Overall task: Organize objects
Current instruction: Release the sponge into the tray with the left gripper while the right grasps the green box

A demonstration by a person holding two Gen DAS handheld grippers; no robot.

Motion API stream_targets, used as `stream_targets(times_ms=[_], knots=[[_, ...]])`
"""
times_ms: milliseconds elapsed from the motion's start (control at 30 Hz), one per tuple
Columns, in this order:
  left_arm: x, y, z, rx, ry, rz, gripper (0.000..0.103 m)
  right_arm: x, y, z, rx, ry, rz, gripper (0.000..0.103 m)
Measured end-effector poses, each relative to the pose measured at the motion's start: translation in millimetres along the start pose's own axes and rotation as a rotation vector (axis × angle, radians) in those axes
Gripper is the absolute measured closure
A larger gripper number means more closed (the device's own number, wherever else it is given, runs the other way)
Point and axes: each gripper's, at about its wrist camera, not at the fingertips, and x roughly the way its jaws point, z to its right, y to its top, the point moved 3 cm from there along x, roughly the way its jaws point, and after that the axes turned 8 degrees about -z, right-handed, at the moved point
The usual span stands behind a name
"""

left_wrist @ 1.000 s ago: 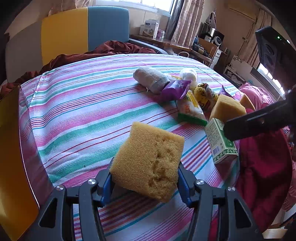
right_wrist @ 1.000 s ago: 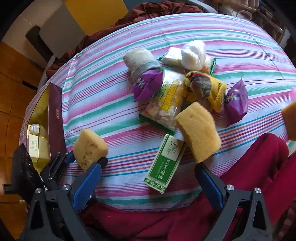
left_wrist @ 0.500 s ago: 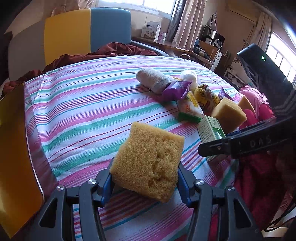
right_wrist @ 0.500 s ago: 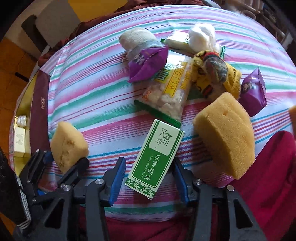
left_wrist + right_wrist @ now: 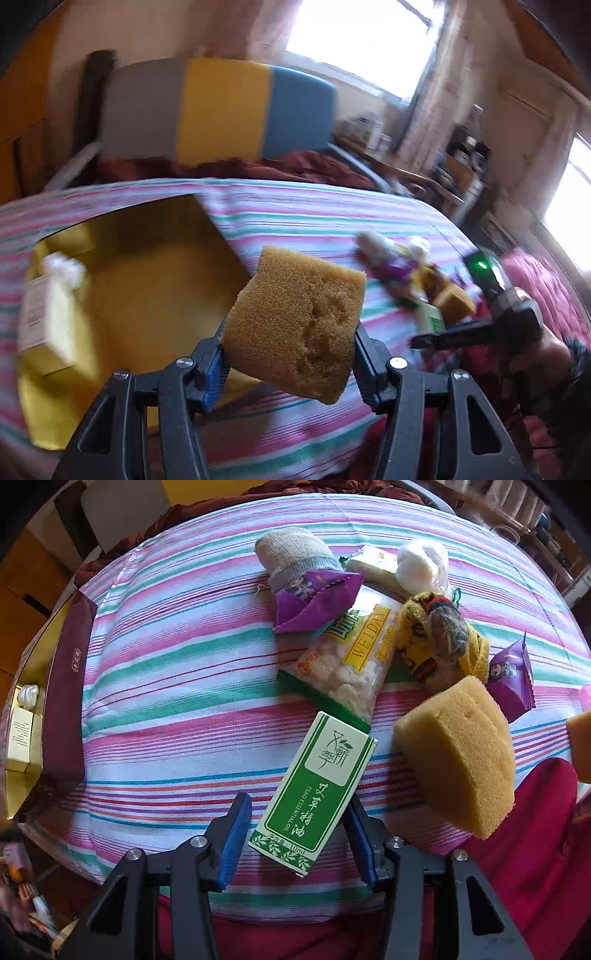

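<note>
My left gripper [image 5: 290, 363] is shut on a yellow sponge [image 5: 295, 325] and holds it in the air beside the open gold-lined box [image 5: 147, 280]. In the box lie a cream carton [image 5: 48, 314] and a white ball [image 5: 64, 269]. My right gripper [image 5: 295, 834] is open, its jaws on either side of the green essential oil box [image 5: 314, 794], which lies on the striped tablecloth [image 5: 184, 686]. The right jaw looks close to the box's edge; the left stands apart. A second yellow sponge [image 5: 458, 753] lies just to the right.
Behind the green box lie a snack bag [image 5: 354, 661], two purple packets [image 5: 314, 598], [image 5: 511, 679], a rolled sock [image 5: 295, 557], a white ball [image 5: 421, 568] and a yellow cloth bundle [image 5: 439, 635]. The gold box [image 5: 29, 709] is at the table's left edge. A red cloth [image 5: 535, 849] lies in front.
My left gripper has swung left and up with the sponge, over to the gold box. My right gripper has moved in and narrowed around the green box.
</note>
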Motion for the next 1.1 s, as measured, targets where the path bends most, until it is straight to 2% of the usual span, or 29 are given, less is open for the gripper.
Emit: stream_targets(times_ms=[67,200,400,567,700,767,833,867,933,1100], knots=[[-16,-5,-42,-0.099,0.077,0.0,0.045,-1,0,-2,-0.002,-0.011,0.003,0.05],[-34,-21,-99,-0.194,0.207,-0.007,0.045,-4,0,-2,-0.008,-0.007,0.005,0.05],[-15,-41,-146,-0.285,0.334,-0.113,0.045,-8,0,-2,-0.02,-0.012,0.008,0.05],[2,-45,-148,-0.278,0.33,-0.153,0.041,-11,-1,3,-0.023,-0.018,0.007,0.05],[8,-46,-146,-0.282,0.338,-0.153,0.04,-14,-2,5,-0.02,-0.018,0.009,0.05],[7,-45,-147,-0.284,0.334,-0.145,0.036,-4,-11,-12,-0.016,-0.017,0.01,0.05],[0,-46,-144,-0.277,0.336,-0.129,0.033,-2,-6,-10,-0.014,-0.014,0.01,0.05],[-6,-46,-141,-0.274,0.334,-0.123,0.028,-3,-6,-9,-0.013,-0.014,0.01,0.05],[-9,-45,-140,-0.267,0.358,-0.122,0.018,-5,-7,-8,-0.013,-0.016,0.011,0.05],[-16,-44,-141,-0.266,0.425,-0.099,0.018,-1,-4,-7,-0.024,-0.026,0.014,0.051]])
